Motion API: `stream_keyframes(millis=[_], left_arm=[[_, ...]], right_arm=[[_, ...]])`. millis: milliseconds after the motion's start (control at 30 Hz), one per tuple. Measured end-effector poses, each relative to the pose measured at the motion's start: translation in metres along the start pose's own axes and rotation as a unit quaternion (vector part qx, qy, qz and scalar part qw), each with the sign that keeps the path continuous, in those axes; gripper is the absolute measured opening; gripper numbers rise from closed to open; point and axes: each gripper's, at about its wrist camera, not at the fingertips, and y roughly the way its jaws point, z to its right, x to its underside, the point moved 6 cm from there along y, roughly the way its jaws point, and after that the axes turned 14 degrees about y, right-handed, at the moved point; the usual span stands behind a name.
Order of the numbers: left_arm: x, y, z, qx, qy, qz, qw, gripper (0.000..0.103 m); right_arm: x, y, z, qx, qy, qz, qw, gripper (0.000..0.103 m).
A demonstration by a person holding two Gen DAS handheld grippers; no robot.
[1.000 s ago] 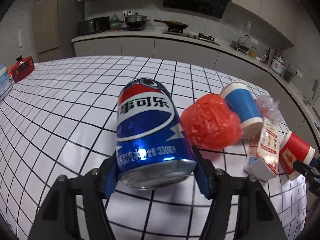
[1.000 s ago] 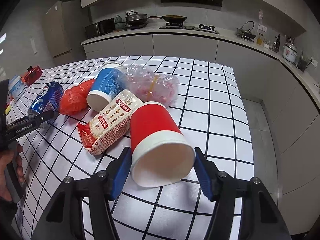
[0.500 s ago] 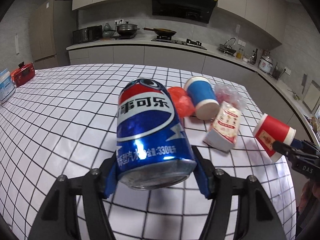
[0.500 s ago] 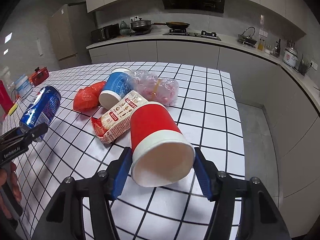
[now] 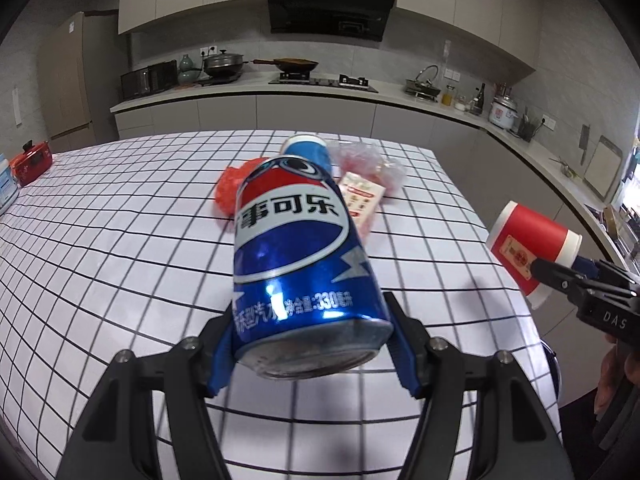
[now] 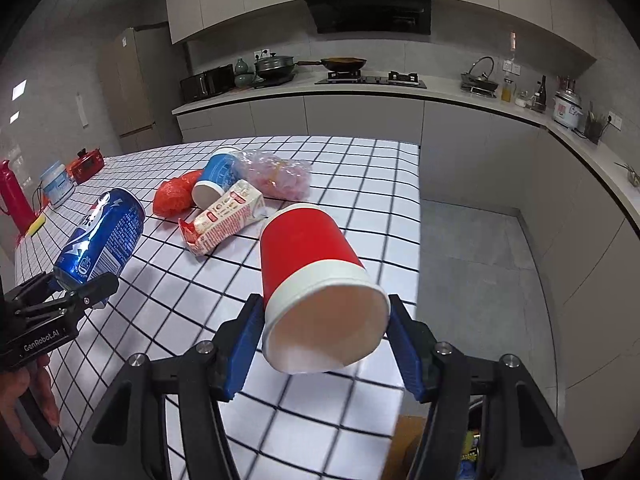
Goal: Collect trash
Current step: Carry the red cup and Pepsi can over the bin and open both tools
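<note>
My left gripper (image 5: 312, 344) is shut on a blue Pepsi can (image 5: 296, 256), held above the checked table; the can (image 6: 100, 236) also shows at the left of the right wrist view. My right gripper (image 6: 326, 336) is shut on a red paper cup (image 6: 312, 280), its open mouth facing the camera, near the table's right edge; the cup (image 5: 528, 246) hangs at the right of the left wrist view. On the table lie a blue paper cup (image 6: 214, 180), a crumpled red plastic bag (image 6: 176, 196), a red-and-white carton (image 6: 224, 220) and a clear plastic bag (image 6: 280, 172).
The white table (image 6: 360, 184) with black grid lines ends at its right edge above grey floor (image 6: 472, 248). A red box (image 6: 86, 164), a white tub (image 6: 58, 184) and a red bottle (image 6: 14, 200) stand at the far left. Something dark sits below the table's near right corner (image 6: 476, 440).
Both grippers have drawn back from the trash pile and risen a little, carrying the can and the red cup. The pile now looks smaller and farther off in both views.
</note>
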Motion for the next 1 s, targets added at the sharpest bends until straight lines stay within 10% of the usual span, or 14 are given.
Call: stream_keyframes(millis=[1000], left_arm=[[0.000,-0.015,0.232,0.098,0.077,0.003,0.9922,0.065]], right_arm=[[0.039,-0.100,0.215,0.076,0.059,0.008,0.995,0.063]])
